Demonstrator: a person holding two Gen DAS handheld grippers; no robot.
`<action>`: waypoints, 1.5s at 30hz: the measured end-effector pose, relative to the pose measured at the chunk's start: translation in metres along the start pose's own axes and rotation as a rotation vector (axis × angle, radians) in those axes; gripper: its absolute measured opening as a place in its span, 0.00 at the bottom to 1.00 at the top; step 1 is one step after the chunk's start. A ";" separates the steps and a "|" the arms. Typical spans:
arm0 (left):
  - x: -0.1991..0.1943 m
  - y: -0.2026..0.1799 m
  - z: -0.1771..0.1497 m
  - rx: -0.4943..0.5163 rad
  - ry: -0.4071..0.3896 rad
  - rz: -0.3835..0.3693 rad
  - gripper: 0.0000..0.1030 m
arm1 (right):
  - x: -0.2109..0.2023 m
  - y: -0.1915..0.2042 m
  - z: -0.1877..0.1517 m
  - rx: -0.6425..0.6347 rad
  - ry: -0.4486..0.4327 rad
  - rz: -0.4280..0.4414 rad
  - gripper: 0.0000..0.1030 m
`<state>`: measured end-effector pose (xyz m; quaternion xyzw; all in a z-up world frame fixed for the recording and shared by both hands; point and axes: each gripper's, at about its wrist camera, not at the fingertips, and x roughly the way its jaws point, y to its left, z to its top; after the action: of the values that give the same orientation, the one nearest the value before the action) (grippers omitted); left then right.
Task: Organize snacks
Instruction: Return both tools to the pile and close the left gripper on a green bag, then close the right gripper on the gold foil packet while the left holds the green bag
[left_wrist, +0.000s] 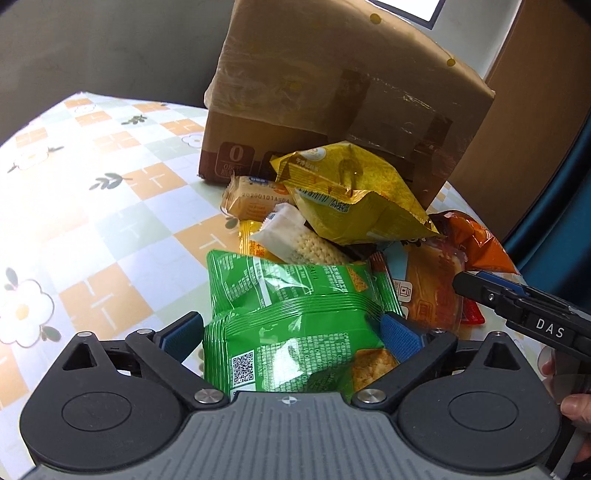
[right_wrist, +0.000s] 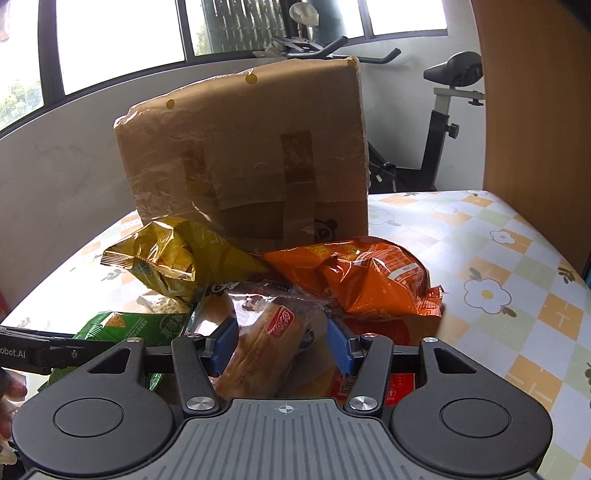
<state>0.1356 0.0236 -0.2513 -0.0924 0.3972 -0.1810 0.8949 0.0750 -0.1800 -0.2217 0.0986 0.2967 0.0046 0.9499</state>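
A heap of snack packs lies on the flowered tablecloth (left_wrist: 92, 192) in front of a taped cardboard box (left_wrist: 332, 92). My left gripper (left_wrist: 291, 336) is open, its blue pads wide apart on either side of two stacked green cracker bags (left_wrist: 295, 332); the left pad stands clear of them. My right gripper (right_wrist: 282, 345) is shut on a clear-wrapped bread packet (right_wrist: 266, 339), which is also the bread packet (left_wrist: 432, 291) in the left wrist view. Behind lie a yellow bag (left_wrist: 351, 199), an orange bag (right_wrist: 369, 280) and a white wafer pack (left_wrist: 295, 236).
The cardboard box (right_wrist: 251, 155) stands upright at the back of the pile. A small orange biscuit pack (left_wrist: 255, 199) lies by its base. A wooden panel (right_wrist: 535, 110) rises at the right. An exercise bike (right_wrist: 443, 110) stands beyond the table. A hand (left_wrist: 576, 406) shows at right.
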 end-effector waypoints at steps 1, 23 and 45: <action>0.002 0.001 -0.001 -0.012 0.006 -0.009 1.00 | 0.000 0.000 0.000 0.001 0.001 0.002 0.49; -0.029 -0.016 -0.011 0.059 -0.140 0.090 0.71 | -0.005 0.005 -0.006 -0.029 0.054 0.011 0.49; -0.046 -0.009 -0.013 0.014 -0.197 0.098 0.72 | 0.039 0.057 -0.023 -0.228 0.313 -0.001 0.78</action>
<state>0.0956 0.0330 -0.2263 -0.0841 0.3099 -0.1298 0.9381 0.0972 -0.1169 -0.2514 -0.0116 0.4383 0.0532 0.8972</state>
